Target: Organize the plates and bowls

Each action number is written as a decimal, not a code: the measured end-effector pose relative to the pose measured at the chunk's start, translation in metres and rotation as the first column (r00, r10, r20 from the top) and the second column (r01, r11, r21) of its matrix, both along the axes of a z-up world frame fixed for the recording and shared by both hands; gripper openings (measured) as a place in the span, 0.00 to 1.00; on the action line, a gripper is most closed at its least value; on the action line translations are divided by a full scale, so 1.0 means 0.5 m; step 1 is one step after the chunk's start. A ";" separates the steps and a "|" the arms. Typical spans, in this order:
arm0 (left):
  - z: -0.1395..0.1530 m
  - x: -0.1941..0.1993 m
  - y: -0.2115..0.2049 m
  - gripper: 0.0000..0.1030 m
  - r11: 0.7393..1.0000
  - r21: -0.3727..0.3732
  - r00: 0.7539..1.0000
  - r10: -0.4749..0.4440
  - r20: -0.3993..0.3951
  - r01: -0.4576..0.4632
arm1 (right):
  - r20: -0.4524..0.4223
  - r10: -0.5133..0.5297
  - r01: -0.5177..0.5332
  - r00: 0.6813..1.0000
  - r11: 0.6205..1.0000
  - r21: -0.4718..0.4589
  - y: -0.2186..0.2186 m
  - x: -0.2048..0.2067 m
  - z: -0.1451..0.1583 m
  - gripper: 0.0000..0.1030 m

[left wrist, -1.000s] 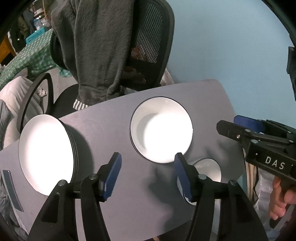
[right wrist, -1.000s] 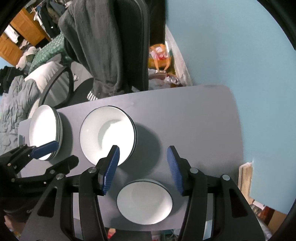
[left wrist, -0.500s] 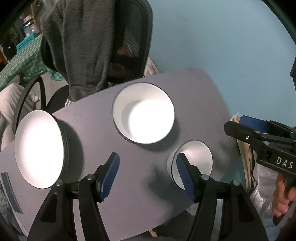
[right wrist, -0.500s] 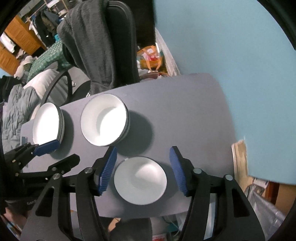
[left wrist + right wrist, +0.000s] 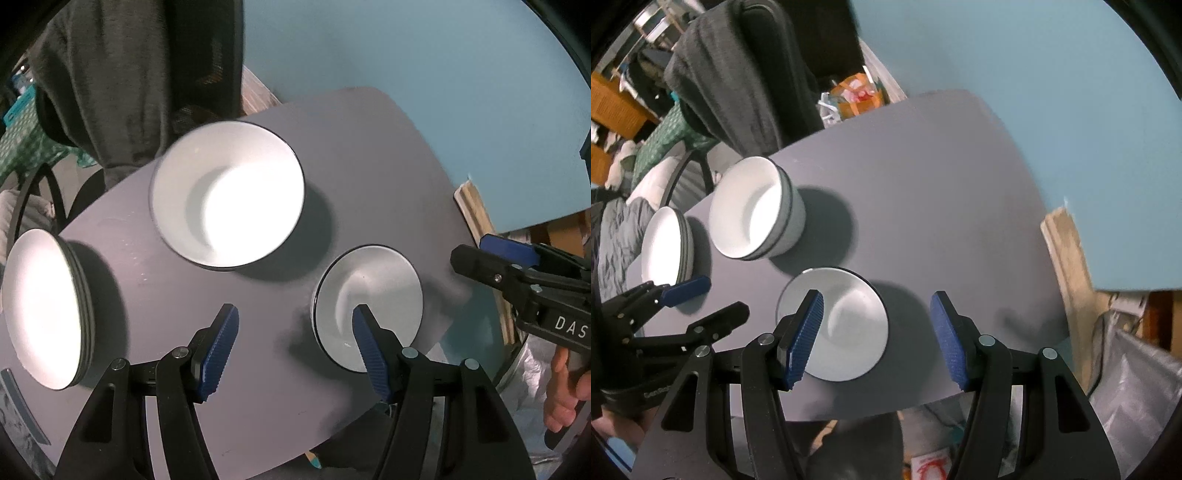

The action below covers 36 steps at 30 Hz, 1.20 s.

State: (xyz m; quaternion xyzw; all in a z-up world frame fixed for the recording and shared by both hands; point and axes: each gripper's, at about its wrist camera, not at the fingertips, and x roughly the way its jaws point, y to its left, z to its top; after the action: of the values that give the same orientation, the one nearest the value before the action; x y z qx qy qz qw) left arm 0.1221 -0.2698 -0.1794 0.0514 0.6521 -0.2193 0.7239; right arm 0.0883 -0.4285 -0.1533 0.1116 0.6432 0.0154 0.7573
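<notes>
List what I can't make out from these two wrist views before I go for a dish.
- Small bowl: near rim hidden by the left gripper finger in the left wrist view and by the right gripper finger in the right wrist view.
- Plate stack: glare whites it out in the left wrist view, and its count is unreadable in both views.
- Table: near edge covered by gripper bodies in both views.
- Nested bowls: motion-blurred; count uncertain.
</notes>
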 end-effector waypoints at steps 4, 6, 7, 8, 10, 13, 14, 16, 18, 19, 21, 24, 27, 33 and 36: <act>-0.037 -0.005 -0.024 0.63 0.999 0.022 0.999 -0.033 -0.016 0.033 | -0.023 -0.028 0.029 0.999 0.999 0.046 -0.020 -0.011 -0.040 0.58; -0.054 -0.011 -0.032 0.63 0.999 0.028 0.999 -0.042 -0.028 0.042 | -0.033 -0.037 0.039 0.999 0.998 0.058 -0.026 -0.015 -0.062 0.58; -0.062 -0.014 -0.036 0.63 0.998 0.031 0.998 -0.046 -0.032 0.047 | -0.038 -0.040 0.042 0.998 0.997 0.061 -0.028 -0.016 -0.070 0.58; -0.067 -0.018 -0.041 0.63 0.998 0.034 0.998 -0.049 -0.036 0.050 | -0.046 -0.045 0.048 0.998 0.997 0.065 -0.030 -0.017 -0.083 0.58; -0.082 -0.023 -0.049 0.63 0.998 0.037 0.997 -0.054 -0.049 0.056 | -0.057 -0.049 0.053 0.997 0.996 0.074 -0.032 -0.018 -0.098 0.58; -0.099 -0.031 -0.058 0.63 0.998 0.041 0.997 -0.054 -0.063 0.057 | -0.069 -0.045 0.051 0.997 0.995 0.087 -0.030 -0.017 -0.120 0.58; -0.104 -0.030 -0.062 0.63 0.998 0.043 0.996 -0.053 -0.065 0.056 | -0.073 -0.043 0.049 0.996 0.995 0.087 -0.029 -0.017 -0.127 0.58; -0.115 -0.032 -0.067 0.63 0.997 0.049 0.996 -0.051 -0.068 0.054 | -0.075 -0.035 0.042 0.997 0.995 0.092 -0.033 -0.022 -0.139 0.58; -0.125 -0.033 -0.069 0.63 0.997 0.055 0.996 -0.048 -0.074 0.052 | -0.083 -0.030 0.038 0.996 0.995 0.097 -0.030 -0.022 -0.150 0.58; -0.130 -0.034 -0.071 0.63 0.997 0.056 0.996 -0.047 -0.076 0.052 | -0.086 -0.029 0.037 0.996 0.994 0.099 -0.028 -0.022 -0.155 0.58; -0.139 -0.036 -0.075 0.63 0.997 0.062 0.996 -0.044 -0.081 0.049 | -0.094 -0.024 0.034 0.995 0.994 0.107 -0.025 -0.021 -0.167 0.58; -0.147 -0.036 -0.076 0.63 0.998 0.057 0.995 -0.035 -0.089 0.040 | -0.102 -0.013 0.024 0.995 0.993 0.113 -0.018 -0.018 -0.180 0.51; -0.152 -0.037 -0.074 0.63 0.998 0.055 0.995 -0.021 -0.095 0.026 | -0.109 0.001 0.012 0.994 0.993 0.117 -0.013 -0.022 -0.189 0.41; -0.159 -0.035 -0.065 0.56 0.999 0.052 0.995 0.002 -0.102 0.004 | -0.116 0.023 -0.009 0.993 0.992 0.122 -0.008 -0.032 -0.197 0.27; -0.162 -0.034 -0.051 0.46 0.999 0.049 0.992 0.021 -0.122 -0.016 | -0.120 0.034 -0.019 0.992 0.992 0.124 -0.004 -0.035 -0.199 0.22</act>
State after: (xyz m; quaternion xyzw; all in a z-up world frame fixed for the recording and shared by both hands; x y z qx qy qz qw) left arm 0.1052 -0.2951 -0.2606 0.0490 0.7008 -0.1997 0.6830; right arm 0.0709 -0.4306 -0.2528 0.1502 0.6875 0.0579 0.7081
